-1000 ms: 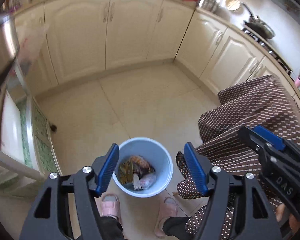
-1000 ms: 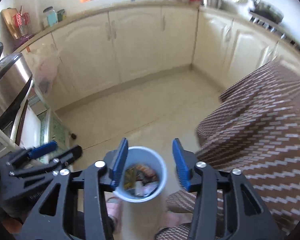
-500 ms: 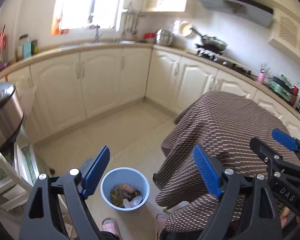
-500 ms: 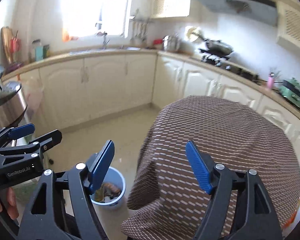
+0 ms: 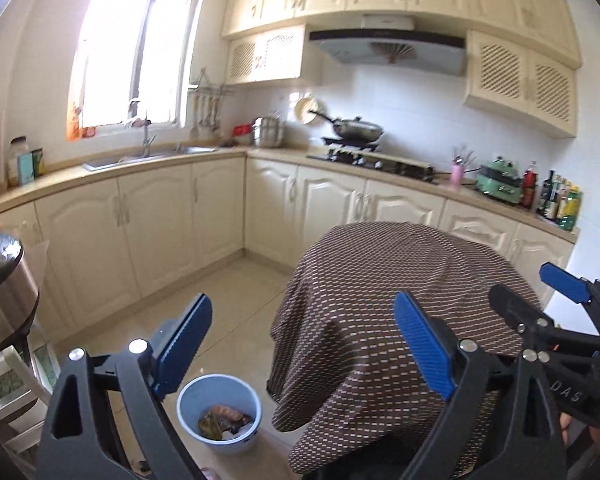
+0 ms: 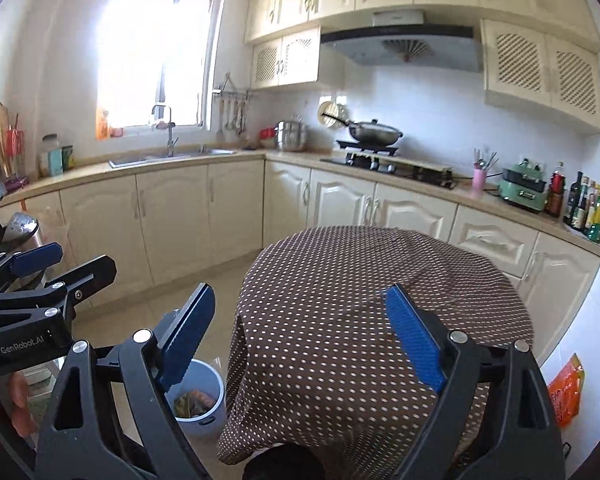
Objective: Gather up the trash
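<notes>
My left tongs (image 5: 304,344) stand wide apart with nothing between the blue pads; they have just been opening. My right tongs (image 6: 300,332) are spread too, also just opened further, and equally bare.

The blue bucket (image 5: 188,396) sits on the tiled floor (image 5: 236,288), just beside the hanging edge of the brown dotted tablecloth (image 5: 380,280). In it lies the trash (image 5: 224,420): something orange-brown, some dull green scraps and a pale bit at the bottom. What each piece is I cannot make out. From the right view, the bucket is half hidden behind my left-hand pad, and only part of its rim and contents show.

The tablecloth covers a round table completely, so nothing beneath it can be seen. An orange packet (image 6: 566,392) lies at the far right, cut off by the edge of the picture.

On the worktop (image 5: 100,174) by the sink stand a jar (image 5: 18,152) and 2 small cartons, contents unclear. A steel pot (image 5: 268,132) sits in the corner and a lidded wok (image 5: 358,130) on the stove. A pink cup (image 5: 456,174) holds utensils. Bottles (image 5: 560,200) cluster at the far right. A shiny steel bin (image 5: 4,292) is cut off at the left.
</notes>
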`<act>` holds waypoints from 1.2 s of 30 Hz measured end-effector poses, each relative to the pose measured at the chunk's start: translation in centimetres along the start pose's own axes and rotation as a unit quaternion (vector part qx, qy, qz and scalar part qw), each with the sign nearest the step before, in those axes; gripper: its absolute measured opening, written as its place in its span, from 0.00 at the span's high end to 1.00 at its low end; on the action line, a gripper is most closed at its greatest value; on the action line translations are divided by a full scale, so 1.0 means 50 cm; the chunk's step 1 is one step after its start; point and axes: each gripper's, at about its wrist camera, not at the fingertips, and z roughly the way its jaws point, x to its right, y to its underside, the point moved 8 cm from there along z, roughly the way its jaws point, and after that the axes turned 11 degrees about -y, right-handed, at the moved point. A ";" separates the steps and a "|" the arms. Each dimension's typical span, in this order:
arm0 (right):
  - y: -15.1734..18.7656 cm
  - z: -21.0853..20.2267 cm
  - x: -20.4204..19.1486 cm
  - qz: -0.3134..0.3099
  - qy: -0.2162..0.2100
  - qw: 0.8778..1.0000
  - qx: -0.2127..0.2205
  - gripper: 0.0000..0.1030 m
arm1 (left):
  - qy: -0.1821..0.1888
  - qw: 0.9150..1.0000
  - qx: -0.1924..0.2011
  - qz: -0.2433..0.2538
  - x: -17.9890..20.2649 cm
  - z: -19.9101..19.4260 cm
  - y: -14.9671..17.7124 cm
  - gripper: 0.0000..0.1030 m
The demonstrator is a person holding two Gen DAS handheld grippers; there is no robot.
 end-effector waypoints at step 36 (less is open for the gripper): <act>-0.029 -0.239 0.006 -0.015 0.033 0.995 0.095 0.09 | 0.023 0.995 0.096 0.026 0.069 -0.233 -0.046 0.08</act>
